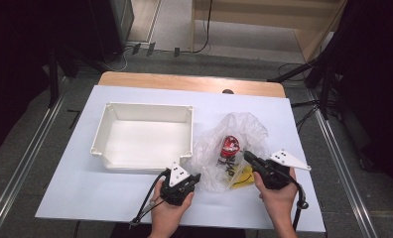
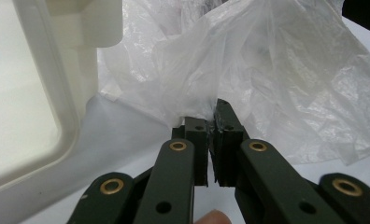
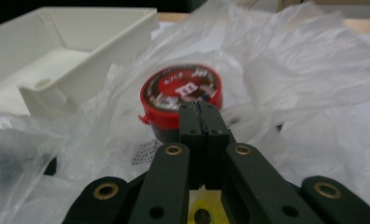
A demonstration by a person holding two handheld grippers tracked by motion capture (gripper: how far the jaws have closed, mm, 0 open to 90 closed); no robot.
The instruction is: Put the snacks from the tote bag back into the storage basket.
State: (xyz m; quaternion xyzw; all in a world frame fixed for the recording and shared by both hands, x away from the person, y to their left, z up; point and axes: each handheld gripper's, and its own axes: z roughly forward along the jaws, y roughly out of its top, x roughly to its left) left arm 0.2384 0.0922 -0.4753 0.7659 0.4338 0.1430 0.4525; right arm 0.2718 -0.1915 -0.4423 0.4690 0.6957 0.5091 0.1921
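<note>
A crumpled clear plastic bag (image 1: 244, 129) lies on the white table cover to the right of the tray. Through it shows a small tub with a red lid (image 1: 229, 145) and something yellow (image 1: 241, 179) at its near edge. My left gripper (image 1: 197, 177) is at the bag's near-left corner, and in the left gripper view (image 2: 211, 122) its jaws pinch a fold of the bag (image 2: 276, 70). My right gripper (image 1: 246, 155) is at the bag's near-right side. In the right gripper view (image 3: 201, 106) its jaws are shut with nothing visible between them, just in front of the red-lidded tub (image 3: 181, 91).
A white rectangular tray (image 1: 147, 105) with nothing in it stands left of the bag, its near-right corner close to my left gripper. The white cover (image 1: 85, 188) runs to the front edge; a wooden table edge (image 1: 184, 82) shows at the back.
</note>
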